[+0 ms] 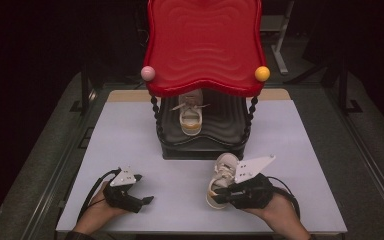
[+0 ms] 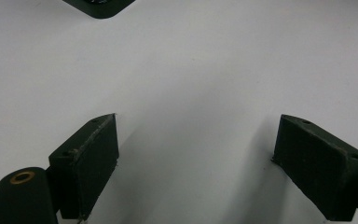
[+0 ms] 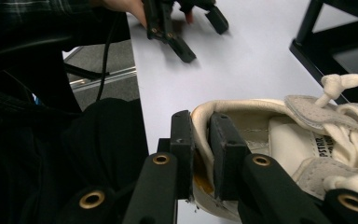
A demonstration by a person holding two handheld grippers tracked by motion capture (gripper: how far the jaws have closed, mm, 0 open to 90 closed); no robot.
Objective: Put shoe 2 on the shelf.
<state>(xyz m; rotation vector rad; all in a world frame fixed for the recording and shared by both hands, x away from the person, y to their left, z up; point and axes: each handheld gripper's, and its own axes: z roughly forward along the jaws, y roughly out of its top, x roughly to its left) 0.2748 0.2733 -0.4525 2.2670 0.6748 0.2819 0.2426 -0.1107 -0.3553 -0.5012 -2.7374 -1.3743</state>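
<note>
Two hands come in from the bottom edge of the high view, each carrying a black gripper over the pale tabletop [image 1: 145, 145]. On the right, the right gripper [image 1: 219, 194] has a cream shoe [image 1: 221, 176] by the heel: in the right gripper view its two fingers [image 3: 182, 144] pinch the back rim of the shoe [image 3: 279, 135], one outside the heel and one inside the opening, closed tight on the padded collar. That shoe is at the front right of the tabletop, just in front of the shelf stand, toe pointing toward the stand, laces loose on top. The left gripper [image 1: 142, 199] rests low at the front left, well apart from the shoe; in the left gripper view its fingers [image 2: 91, 158] stand wide open with bare tabletop between them and nothing held. Behind both, a black stand [image 1: 202, 142] with twisted posts carries a second cream shoe [image 1: 191, 117] on its lower shelf, under a red wavy tray [image 1: 202, 45] with a pink ball [image 1: 148, 73] and a yellow ball [image 1: 262, 73] at its front corners.
</note>
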